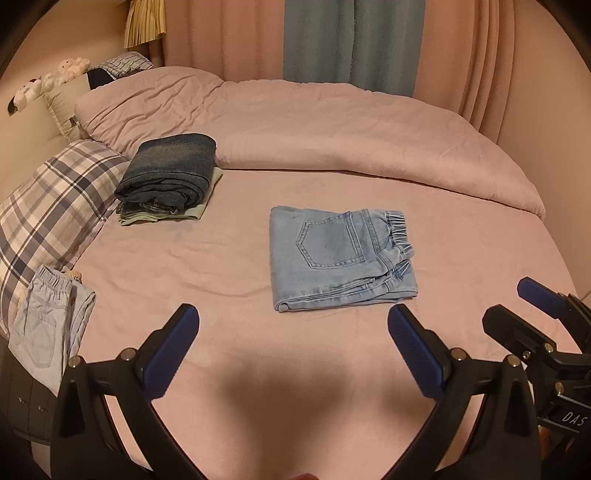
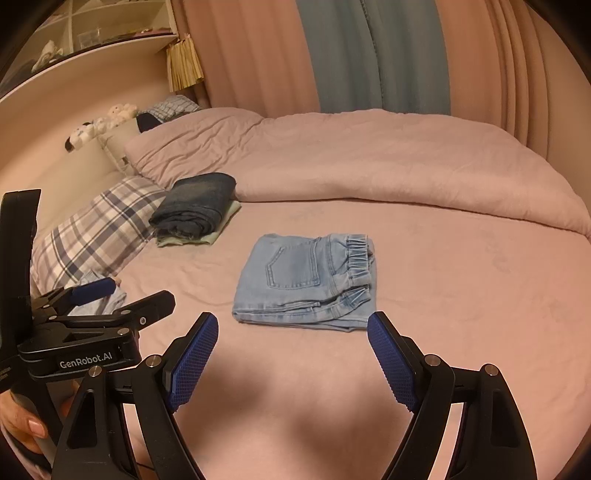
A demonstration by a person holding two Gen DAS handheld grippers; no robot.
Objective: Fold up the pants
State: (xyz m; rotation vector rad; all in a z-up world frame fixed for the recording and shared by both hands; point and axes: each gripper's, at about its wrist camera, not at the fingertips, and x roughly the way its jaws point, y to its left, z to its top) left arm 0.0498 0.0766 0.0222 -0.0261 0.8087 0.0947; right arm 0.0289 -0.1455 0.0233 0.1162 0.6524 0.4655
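Neatly folded light-blue jeans [image 1: 338, 258], back pocket up, flat on pink bedsheet [image 1: 221, 266].

Home bedroom. Wide bed with pink sheet [image 1: 332, 369]; rumpled pink duvet [image 1: 332, 125] pushed to the far side. Plaid blue-and-white pillow [image 1: 55, 206] at left, white plush toys [image 1: 55, 77] on the ledge beyond it. Pink and blue-grey floor-length curtains [image 2: 369, 55] along the far wall. White cubby shelf [image 2: 110, 26] far left, high up.
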